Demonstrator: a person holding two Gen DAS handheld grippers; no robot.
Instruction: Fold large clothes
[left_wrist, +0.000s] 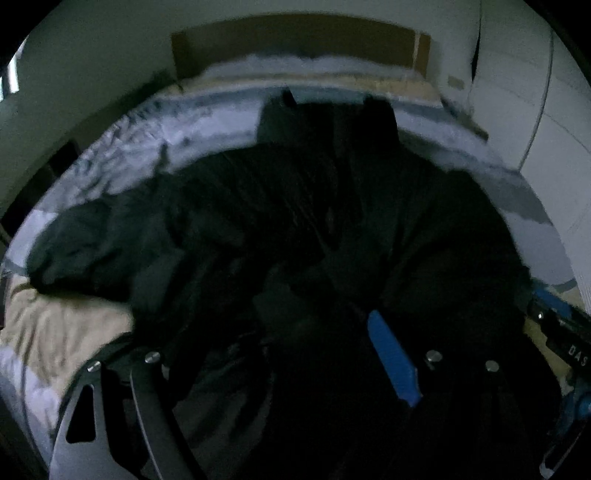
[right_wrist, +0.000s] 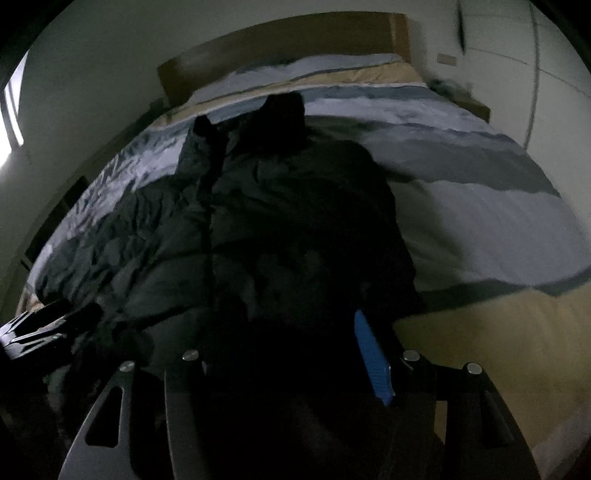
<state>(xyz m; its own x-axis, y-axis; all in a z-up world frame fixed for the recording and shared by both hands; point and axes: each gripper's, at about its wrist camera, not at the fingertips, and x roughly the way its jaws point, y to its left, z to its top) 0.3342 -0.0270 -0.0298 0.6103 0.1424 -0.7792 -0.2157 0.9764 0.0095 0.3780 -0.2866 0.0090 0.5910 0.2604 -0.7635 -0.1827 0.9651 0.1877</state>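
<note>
Dark padded jacket is lying spread and rumpled across the near half of the striped bed, folding barely begun; left gripper gaping wide, right gripper part-open, neither visibly clamping cloth.

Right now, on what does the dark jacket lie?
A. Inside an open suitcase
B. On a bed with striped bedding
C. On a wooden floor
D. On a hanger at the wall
B: the jacket is spread flat on the bed, whose bedding shows grey, white and tan stripes below a wooden headboard.
</note>
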